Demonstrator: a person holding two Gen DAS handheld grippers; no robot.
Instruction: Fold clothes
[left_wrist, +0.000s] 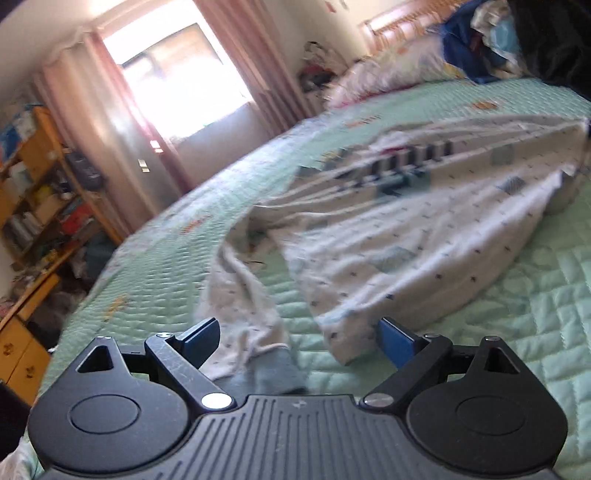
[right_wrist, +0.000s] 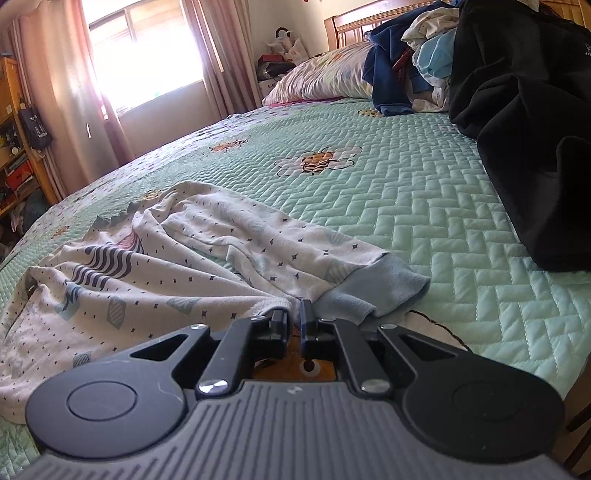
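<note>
A white long-sleeved top (left_wrist: 406, 229) with small dark dots and blue cuffs lies rumpled on the green quilted bed (left_wrist: 155, 280). In the left wrist view my left gripper (left_wrist: 299, 338) is open, its blue pads wide apart, with a sleeve and its blue cuff (left_wrist: 273, 369) lying between them. In the right wrist view the same top (right_wrist: 155, 266) spreads to the left. My right gripper (right_wrist: 294, 314) is shut on a fold of the top's fabric, right beside the other blue cuff (right_wrist: 373, 291).
A black garment (right_wrist: 524, 133) lies on the bed at right. A pile of blue and white clothes (right_wrist: 413, 62) and a pillow (right_wrist: 325, 77) sit by the wooden headboard. Wooden shelves (left_wrist: 40, 206) stand left of the bed, by the curtained window (left_wrist: 177, 74).
</note>
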